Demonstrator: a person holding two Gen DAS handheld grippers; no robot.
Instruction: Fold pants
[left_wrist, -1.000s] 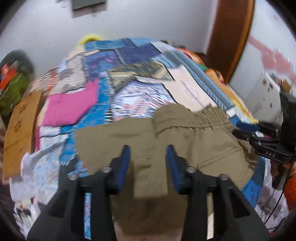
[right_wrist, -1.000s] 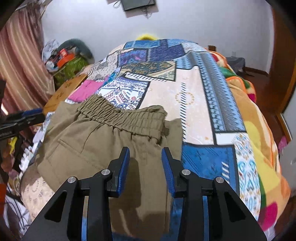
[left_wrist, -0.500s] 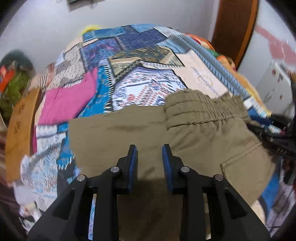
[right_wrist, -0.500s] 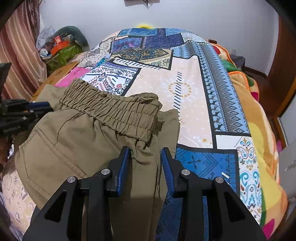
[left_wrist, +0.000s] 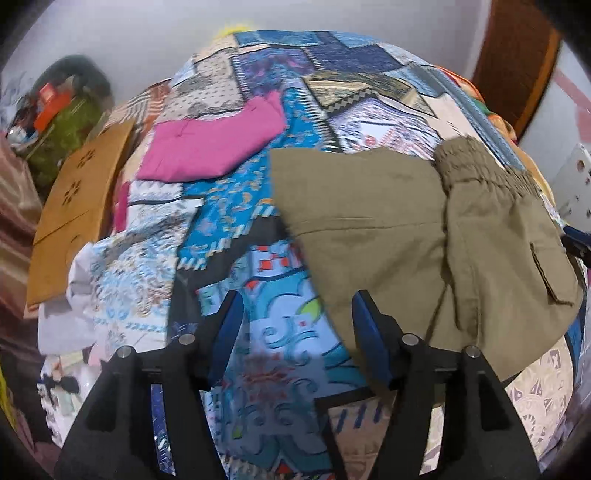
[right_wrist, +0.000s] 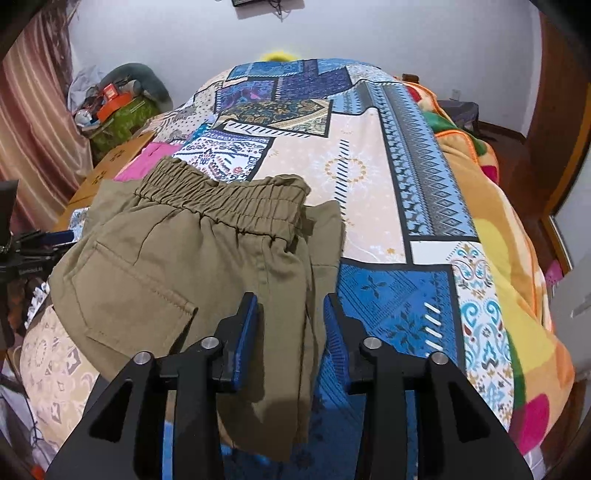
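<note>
The olive pants (left_wrist: 388, 221) lie folded on the patchwork bedspread (left_wrist: 258, 206), with the elastic waistband (right_wrist: 229, 199) at the far side. My left gripper (left_wrist: 295, 314) hangs over the bedspread just left of the pants' edge. Its jaws are opening and nothing is between them; the right finger (left_wrist: 364, 317) sits at the cloth's border. My right gripper (right_wrist: 290, 314) stands over the near right fold of the pants (right_wrist: 184, 266). Its jaws are opening too, with loose cloth between the pads and no squeeze. The left gripper (right_wrist: 26, 254) also shows at the left edge of the right wrist view.
A pink folded cloth (left_wrist: 210, 147) lies on the bed beyond the pants. A cardboard box (left_wrist: 77, 206) stands at the bed's left side, with a clutter pile (right_wrist: 114, 107) behind it. An orange blanket (right_wrist: 498, 221) runs down the right edge. White patterned cloth (left_wrist: 122, 258) lies at the near left.
My left gripper has spread its jaws wide, let the pants go and slid left off the cloth onto the bedspread. The right gripper's jaws stand slightly wider over the same fold.
</note>
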